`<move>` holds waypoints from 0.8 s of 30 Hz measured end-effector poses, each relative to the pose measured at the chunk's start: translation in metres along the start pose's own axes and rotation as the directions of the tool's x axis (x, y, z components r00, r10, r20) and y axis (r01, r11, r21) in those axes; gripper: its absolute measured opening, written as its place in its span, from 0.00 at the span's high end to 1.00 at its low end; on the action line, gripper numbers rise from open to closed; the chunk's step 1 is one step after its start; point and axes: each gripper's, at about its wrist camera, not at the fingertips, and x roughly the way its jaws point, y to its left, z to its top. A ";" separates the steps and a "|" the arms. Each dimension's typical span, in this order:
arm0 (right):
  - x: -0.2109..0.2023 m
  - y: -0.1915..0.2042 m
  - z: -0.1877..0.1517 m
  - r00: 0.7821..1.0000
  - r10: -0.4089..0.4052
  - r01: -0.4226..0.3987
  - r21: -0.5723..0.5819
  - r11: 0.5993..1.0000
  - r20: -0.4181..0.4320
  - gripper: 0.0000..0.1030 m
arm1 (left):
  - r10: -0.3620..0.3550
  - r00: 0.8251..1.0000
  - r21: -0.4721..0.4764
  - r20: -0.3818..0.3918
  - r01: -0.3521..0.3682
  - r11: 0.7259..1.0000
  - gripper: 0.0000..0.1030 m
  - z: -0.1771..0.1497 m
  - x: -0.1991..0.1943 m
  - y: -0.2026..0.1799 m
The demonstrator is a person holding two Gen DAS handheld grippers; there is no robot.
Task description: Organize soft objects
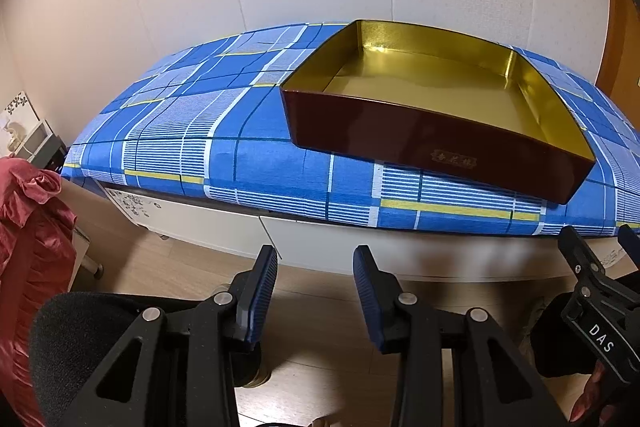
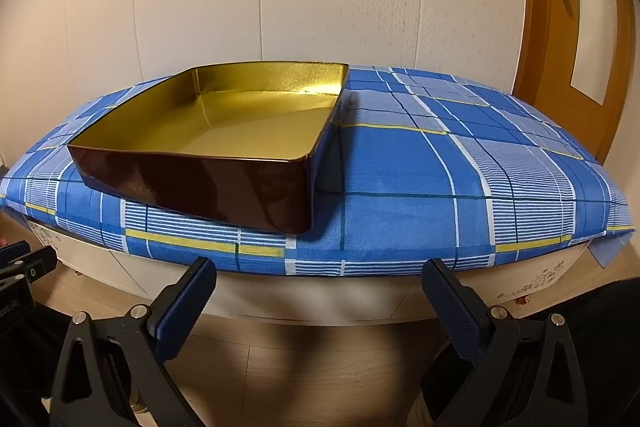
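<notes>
**Both claws hang empty below the cloth-covered table and its gold-lined box**

My left claw [image 1: 315, 267] sits at the bottom centre of its frame, its two blue-padded fingers [image 1: 262, 291] parted by a modest gap with nothing between them, only wooden floor [image 1: 316, 311] behind. The dark red box [image 1: 420, 143] with the gold inside lies above and to the right of that claw, in the centre-right of the frame, resting on the blue plaid cloth [image 1: 180, 131] that covers the table. The box is well apart from my fingertips and holds nothing that I can see. A crumpled red fabric [image 1: 28, 227] hangs at the left edge of the frame, off the table and to the left of my left claw, not touching it.

My right claw [image 2: 318, 285] fills the bottom of its own frame, fingers spread wide and empty. There the box [image 2: 200, 183] lies up and to the left, on the left half of the cloth [image 2: 420, 179]. A wooden door [image 2: 576, 39] stands at the upper right. The right claw's tip [image 1: 588, 259] also shows at the lower right of the left view, with a fingertip of my hand [image 1: 592, 399] beneath it.
</notes>
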 end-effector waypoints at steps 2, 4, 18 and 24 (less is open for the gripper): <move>0.000 0.001 0.000 1.000 -0.001 0.001 0.000 1.000 0.000 0.00 | 0.001 1.000 0.000 0.000 -0.001 1.000 0.62 0.000 0.000 0.000; 0.000 0.001 0.000 1.000 0.002 -0.002 0.000 1.000 -0.002 0.00 | 0.001 1.000 0.000 -0.002 -0.001 1.000 0.62 0.000 0.000 -0.001; 0.002 0.002 0.001 1.000 0.001 -0.001 0.000 1.000 -0.006 0.00 | 0.002 1.000 0.004 -0.001 -0.002 1.000 0.62 0.001 0.001 -0.002; 0.002 0.003 0.001 1.000 0.002 -0.002 -0.003 1.000 -0.007 0.00 | 0.002 1.000 0.006 -0.001 -0.002 1.000 0.62 0.000 0.002 -0.002</move>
